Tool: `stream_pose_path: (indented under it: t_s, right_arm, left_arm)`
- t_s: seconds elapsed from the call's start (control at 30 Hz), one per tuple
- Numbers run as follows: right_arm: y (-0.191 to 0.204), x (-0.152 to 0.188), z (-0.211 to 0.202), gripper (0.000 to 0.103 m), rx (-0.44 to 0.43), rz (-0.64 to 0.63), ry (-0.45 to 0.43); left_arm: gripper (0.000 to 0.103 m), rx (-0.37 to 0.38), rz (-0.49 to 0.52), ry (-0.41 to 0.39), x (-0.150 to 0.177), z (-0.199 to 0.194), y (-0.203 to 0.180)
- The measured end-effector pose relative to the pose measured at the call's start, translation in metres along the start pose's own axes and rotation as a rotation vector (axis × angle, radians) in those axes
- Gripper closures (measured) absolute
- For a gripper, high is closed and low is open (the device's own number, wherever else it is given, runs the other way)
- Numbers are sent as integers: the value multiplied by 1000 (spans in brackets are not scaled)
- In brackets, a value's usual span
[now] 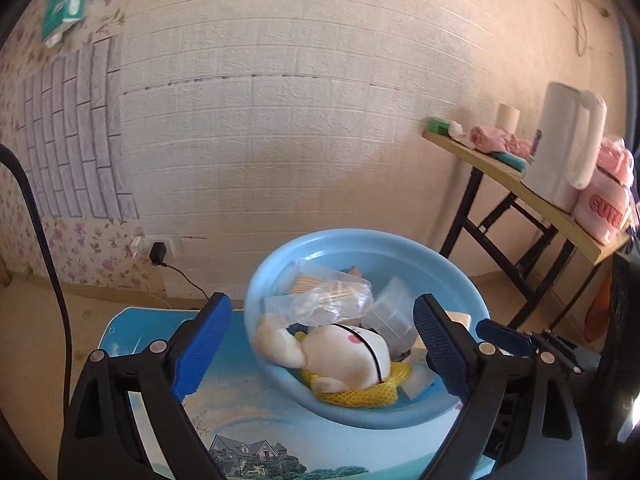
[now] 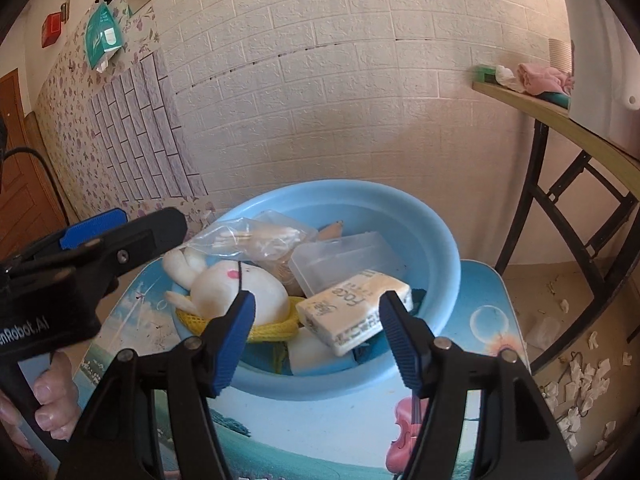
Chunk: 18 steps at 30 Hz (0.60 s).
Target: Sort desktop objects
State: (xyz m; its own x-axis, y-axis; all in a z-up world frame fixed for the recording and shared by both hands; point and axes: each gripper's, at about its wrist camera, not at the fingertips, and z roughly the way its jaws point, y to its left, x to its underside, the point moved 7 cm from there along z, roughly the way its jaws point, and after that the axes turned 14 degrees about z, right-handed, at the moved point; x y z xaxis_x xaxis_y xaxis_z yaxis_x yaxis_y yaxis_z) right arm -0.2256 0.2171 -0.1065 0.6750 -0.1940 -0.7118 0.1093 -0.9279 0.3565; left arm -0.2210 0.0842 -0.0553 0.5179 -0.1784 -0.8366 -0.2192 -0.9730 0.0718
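Two grippers: your left gripper [image 1: 320,344] and right gripper [image 2: 316,336] both hover with jaws spread wide and nothing between them, just in front of the blue basin [image 2: 436,236].
Left gripper seen from the right: its body [image 2: 60,280] sits beside the basin's left rim; lettering reads "nRobot.AI", cut off at the frame edge.
Basin contents: a white plush toy [image 2: 236,288] on yellow netting [image 2: 272,330], a clear bag of cotton swabs [image 2: 248,238], a clear plastic box [image 2: 340,264], and a tissue pack [image 2: 356,308] printed "Face"; its smaller print is too blurred to read.
Surface: the basin rests on a small table [image 2: 484,320] printed with sky, houses and a pink violin.
Room: white brick-pattern wall [image 1: 300,100], floral wallpaper [image 1: 100,248], a plugged-in charger [image 1: 158,254].
Side table: a folding table [image 1: 520,188] carries a white kettle [image 1: 560,148] and a pink item [image 1: 604,208] lettered "CUTE".
Floor: paper scraps [image 2: 580,384] lie scattered at right.
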Motion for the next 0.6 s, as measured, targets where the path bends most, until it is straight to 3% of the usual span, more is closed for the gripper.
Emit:
stream_pose_path:
  t_s: [0.17, 0.33, 0.47, 0.6]
  right_arm:
    - [4, -5, 4, 39, -1, -16, -21]
    - [3, -2, -6, 38, -8, -26, -83]
    - [2, -2, -12, 38, -70, -19, -95]
    - [-10, -5, -9, 38, -93, 6, -97]
  left_arm:
    - [7, -105, -193, 7, 11, 7, 44]
    - [7, -179, -305, 86, 31, 21, 71]
    - [7, -277, -263, 136, 37, 26, 78]
    - [7, -323, -197, 161, 38, 26, 70]
